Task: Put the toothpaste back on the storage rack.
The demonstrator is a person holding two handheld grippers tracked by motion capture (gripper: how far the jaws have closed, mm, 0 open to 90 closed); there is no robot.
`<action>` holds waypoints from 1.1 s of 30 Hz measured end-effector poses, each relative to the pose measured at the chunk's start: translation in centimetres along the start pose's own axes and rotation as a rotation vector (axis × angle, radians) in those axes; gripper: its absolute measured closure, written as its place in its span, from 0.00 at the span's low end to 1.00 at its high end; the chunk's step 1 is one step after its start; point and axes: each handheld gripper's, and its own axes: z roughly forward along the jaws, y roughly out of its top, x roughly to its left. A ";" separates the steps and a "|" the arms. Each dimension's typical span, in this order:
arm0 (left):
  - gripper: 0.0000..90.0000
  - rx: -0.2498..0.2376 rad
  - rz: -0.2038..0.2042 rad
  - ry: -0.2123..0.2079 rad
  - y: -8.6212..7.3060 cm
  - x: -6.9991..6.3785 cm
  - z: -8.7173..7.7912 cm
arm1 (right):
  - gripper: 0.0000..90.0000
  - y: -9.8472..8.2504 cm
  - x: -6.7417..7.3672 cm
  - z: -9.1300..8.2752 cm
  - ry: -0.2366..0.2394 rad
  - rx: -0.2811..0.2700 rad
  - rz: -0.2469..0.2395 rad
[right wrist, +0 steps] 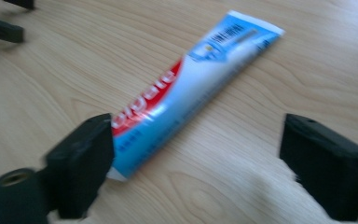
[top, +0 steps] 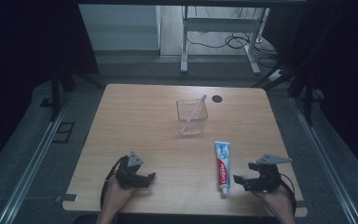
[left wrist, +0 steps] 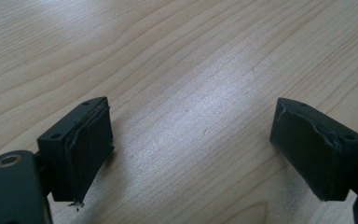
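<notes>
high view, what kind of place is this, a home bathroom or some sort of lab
Probably a lab or recording room, not a bathroom. A bare wooden table stands between dark curtains, with cables loose on the floor behind. The toothpaste and the clear cup with a toothbrush look like props.

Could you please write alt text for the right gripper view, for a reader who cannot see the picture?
A toothpaste tube lies flat on a wooden table, slanting from lower left to upper right, its lower end beside the left jaw. The right gripper is open, its two black jaws wide apart and holding nothing. The picture is slightly blurred.
</notes>
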 end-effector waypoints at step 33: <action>0.14 0.000 0.000 0.000 0.0 0.0 0.0 | 0.96 1.9 4.5 5.0 0.118 0.152 -0.124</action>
